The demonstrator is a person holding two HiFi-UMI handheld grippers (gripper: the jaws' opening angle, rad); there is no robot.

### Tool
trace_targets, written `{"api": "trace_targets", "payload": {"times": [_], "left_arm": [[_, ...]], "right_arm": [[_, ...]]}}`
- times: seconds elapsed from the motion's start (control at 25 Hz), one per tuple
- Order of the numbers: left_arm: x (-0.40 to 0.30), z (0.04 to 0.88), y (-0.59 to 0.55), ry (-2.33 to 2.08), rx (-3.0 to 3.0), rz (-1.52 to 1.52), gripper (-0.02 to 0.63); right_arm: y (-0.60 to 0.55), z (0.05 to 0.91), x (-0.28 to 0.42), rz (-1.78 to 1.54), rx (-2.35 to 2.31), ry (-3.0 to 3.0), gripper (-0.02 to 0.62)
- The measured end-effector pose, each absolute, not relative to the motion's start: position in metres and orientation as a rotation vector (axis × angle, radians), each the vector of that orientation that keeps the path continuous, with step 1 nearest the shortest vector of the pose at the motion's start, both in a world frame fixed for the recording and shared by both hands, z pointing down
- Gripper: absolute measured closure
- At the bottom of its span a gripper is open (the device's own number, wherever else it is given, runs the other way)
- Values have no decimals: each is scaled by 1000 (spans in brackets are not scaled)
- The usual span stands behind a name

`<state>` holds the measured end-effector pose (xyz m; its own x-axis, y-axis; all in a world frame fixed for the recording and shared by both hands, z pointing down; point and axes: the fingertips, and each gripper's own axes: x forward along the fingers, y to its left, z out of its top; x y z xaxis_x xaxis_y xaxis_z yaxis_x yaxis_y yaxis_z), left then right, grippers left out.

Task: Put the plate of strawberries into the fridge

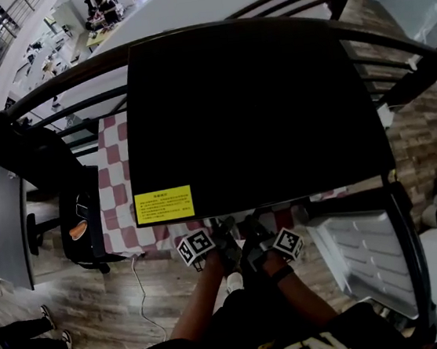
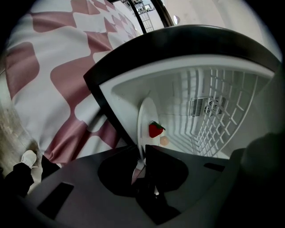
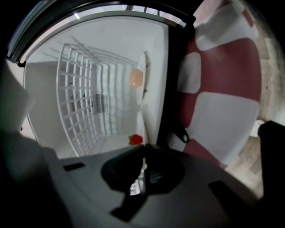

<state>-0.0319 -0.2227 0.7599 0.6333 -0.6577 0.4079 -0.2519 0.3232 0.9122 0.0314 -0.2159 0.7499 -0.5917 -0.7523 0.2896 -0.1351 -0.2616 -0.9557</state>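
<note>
Though partly behind left tongs, plate edge-on, one strawberry clear

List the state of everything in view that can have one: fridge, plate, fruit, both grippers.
fridge: door swung open.
plate: held by its rim in both grippers, reaching into the fridge's opening.
strawberry: red, lying on the plate.
left gripper: shut on the plate's rim.
right gripper: shut on the plate's rim.
</note>
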Motion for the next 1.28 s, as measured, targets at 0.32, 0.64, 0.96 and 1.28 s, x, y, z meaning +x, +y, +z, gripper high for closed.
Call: {"api": "trace_targets", "payload": {"times": [0.32, 0.64, 0.96, 1.28], "left_arm": [[-36, 746, -191, -839, 1352, -249, 549], [-55, 741, -163, -875, 1434, -177, 549], [-57, 726, -150, -900, 1543, -106, 549], [-54, 729, -131, -912, 1535, -59, 549]], "right_arm": [[-232, 747, 19, -1828, -1096, 1562, 563], [-258, 747, 17, -1780, -1141, 1533, 563], [-282, 747, 14, -1770, -1182, 1512, 563], [-292, 749, 8, -1775, -1334, 1605, 561]]}}
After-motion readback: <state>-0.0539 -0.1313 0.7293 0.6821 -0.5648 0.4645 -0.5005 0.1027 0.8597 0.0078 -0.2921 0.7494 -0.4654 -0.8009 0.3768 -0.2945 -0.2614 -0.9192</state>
